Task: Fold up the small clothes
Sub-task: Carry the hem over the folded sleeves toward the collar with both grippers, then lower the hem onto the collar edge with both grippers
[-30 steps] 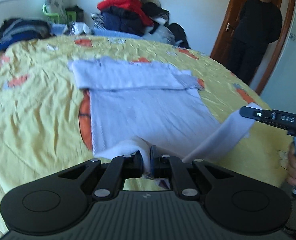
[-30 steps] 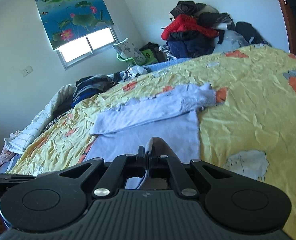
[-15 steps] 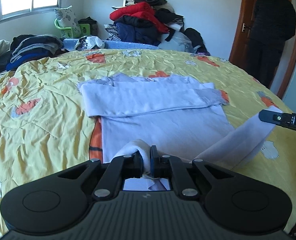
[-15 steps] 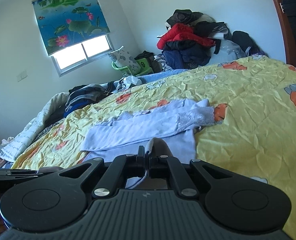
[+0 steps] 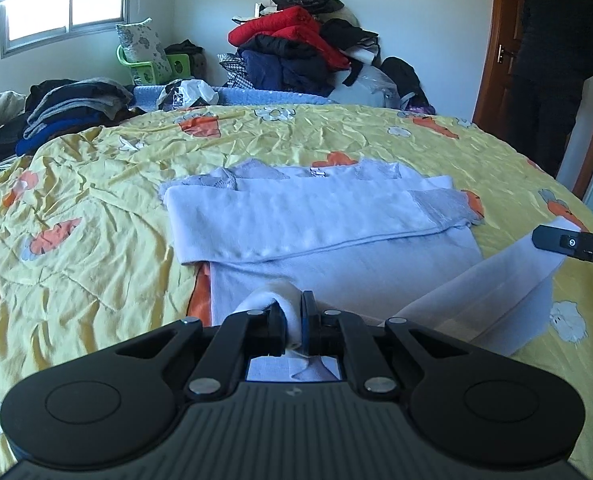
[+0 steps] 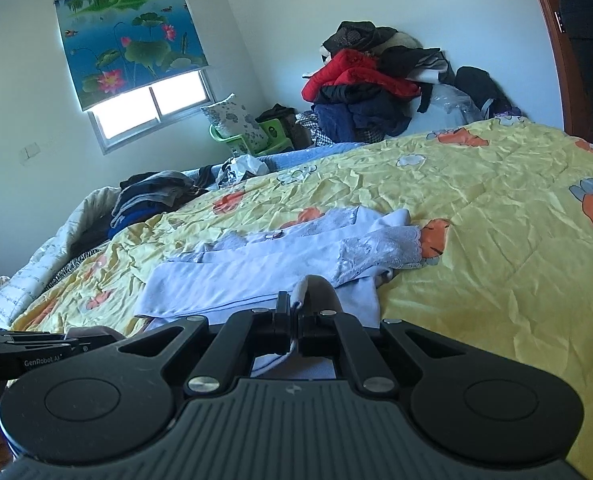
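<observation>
So roughly halfway: the pale top (image 5: 336,232) lies on the bed (image 5: 96,208), sleeves folded across, left hand-held gripper (image 5: 294,328) and right hand-held gripper (image 6: 294,320) each clamped on its hem, bottom fold not yet made.

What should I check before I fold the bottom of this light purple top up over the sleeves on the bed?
1. Left gripper pinching the hem: ok.
2. Right gripper pinching its hem corner: ok.
3. Sleeves folded across the light purple top: ok.
4. Hem taut between grippers: not ok, it sags.
5. Yellow bedspread clear beyond the collar: ok.
6. Back layer caught too: cannot tell.
</observation>
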A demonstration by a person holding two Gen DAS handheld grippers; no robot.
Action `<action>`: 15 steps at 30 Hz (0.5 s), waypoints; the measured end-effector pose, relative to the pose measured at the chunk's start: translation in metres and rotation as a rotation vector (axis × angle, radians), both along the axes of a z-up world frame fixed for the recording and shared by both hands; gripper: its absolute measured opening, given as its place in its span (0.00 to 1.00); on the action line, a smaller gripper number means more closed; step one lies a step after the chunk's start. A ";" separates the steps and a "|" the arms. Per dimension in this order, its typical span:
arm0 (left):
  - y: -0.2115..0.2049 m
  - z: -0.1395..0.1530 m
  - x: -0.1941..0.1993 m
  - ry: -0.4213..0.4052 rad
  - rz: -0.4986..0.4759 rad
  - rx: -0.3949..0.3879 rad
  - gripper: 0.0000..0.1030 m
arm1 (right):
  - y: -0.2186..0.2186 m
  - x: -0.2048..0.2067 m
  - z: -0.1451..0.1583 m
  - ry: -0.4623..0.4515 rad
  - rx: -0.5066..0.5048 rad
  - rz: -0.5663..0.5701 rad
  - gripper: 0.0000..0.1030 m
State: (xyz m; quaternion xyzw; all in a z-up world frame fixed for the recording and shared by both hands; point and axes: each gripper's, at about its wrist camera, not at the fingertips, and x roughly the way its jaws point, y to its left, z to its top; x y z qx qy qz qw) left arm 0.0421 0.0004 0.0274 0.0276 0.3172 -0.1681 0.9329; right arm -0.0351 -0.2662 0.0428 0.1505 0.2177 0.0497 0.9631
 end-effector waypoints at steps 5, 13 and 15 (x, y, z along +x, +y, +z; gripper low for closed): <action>0.001 0.000 0.010 -0.012 0.026 -0.010 0.06 | -0.001 0.009 0.001 -0.008 -0.008 -0.007 0.06; 0.001 0.010 0.028 -0.041 0.050 -0.020 0.06 | -0.004 0.028 0.005 -0.031 -0.022 -0.022 0.06; 0.000 0.013 0.033 -0.047 0.052 -0.020 0.06 | -0.006 0.033 0.006 -0.036 -0.018 -0.025 0.06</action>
